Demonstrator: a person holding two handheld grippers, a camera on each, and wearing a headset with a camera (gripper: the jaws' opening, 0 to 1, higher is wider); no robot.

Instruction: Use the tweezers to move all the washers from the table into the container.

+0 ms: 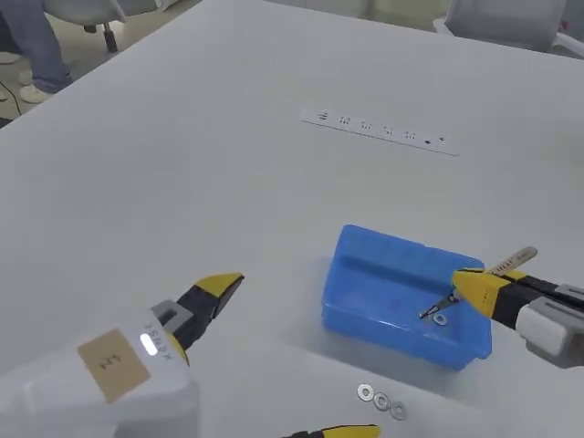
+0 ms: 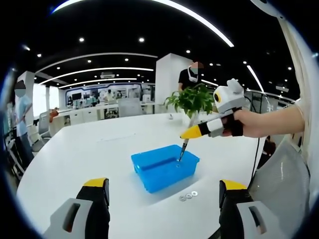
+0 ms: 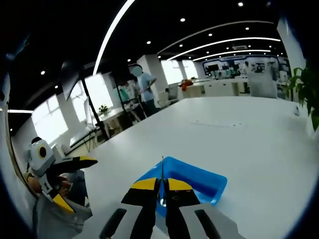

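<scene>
Now at drop-off step: right gripper (image 1: 470, 285) jaws clamped tight on tweezers (image 1: 440, 305), tips down inside blue container (image 1: 401, 245). One washer (image 1: 442, 319) at tips; whether released, cannot tell. Idle left gripper (image 2: 162, 194) jaws wide apart, holding nothing, well clear. Three washers (image 1: 380, 400) on table (image 1: 182, 137) just beside container's near wall. Next, probably: release, lift out, pinch nearest.

The head view looks down from above, close to the blue container (image 1: 401, 292). The left gripper view sits low over the table (image 2: 75, 149), a little back from the container, and looks across it into the room, while the right gripper view hangs just over the container and looks along the tweezers (image 3: 162, 167) into it. All three see the container; the first two also see the washers (image 1: 381, 400) beside it.
</scene>
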